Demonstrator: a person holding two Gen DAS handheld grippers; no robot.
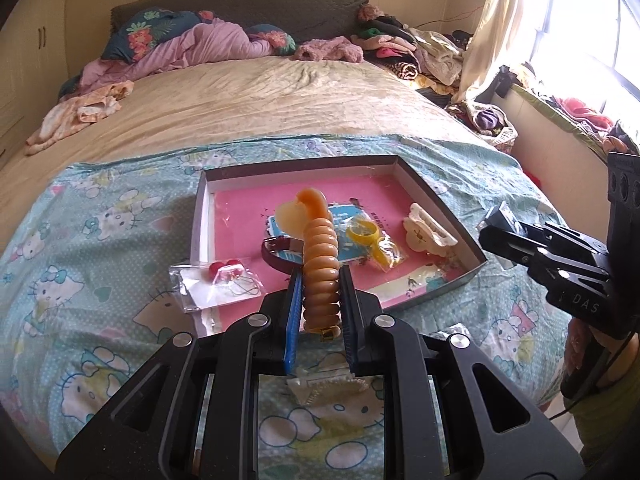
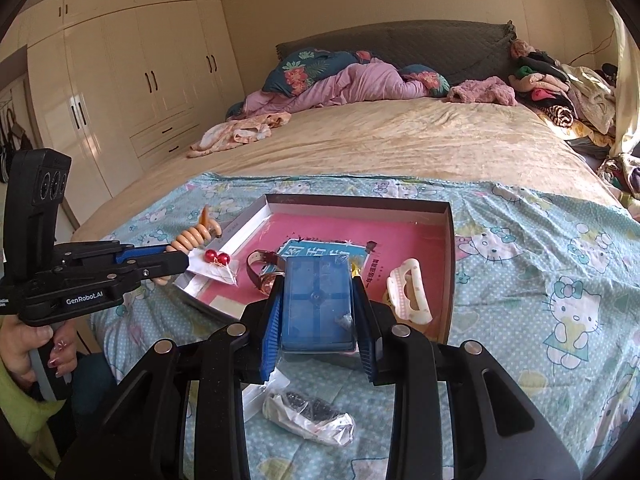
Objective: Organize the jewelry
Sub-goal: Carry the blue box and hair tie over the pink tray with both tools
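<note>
My left gripper (image 1: 320, 276) is shut on a tan ribbed bead bracelet (image 1: 320, 248) whose pale heart-shaped end sticks up past the fingertips, above the near edge of a shallow pink-bottomed box (image 1: 440, 196). In the right wrist view my right gripper (image 2: 318, 286) is shut on a small blue see-through case (image 2: 316, 308), held over the box (image 2: 450, 248). The left gripper (image 2: 182, 262) with the bracelet (image 2: 196, 236) shows at the left there. At the right edge of the left wrist view is the right gripper (image 1: 490, 232).
In the box lie a watch (image 2: 260, 276), a white hair claw (image 2: 408, 296), a yellow ring (image 1: 362, 232) and, over its left rim, a bag of red bead earrings (image 2: 216, 258). A crumpled bag (image 2: 308, 416) lies on the cartoon-cat blanket (image 2: 540, 280). Clothes are piled at the bed's far right.
</note>
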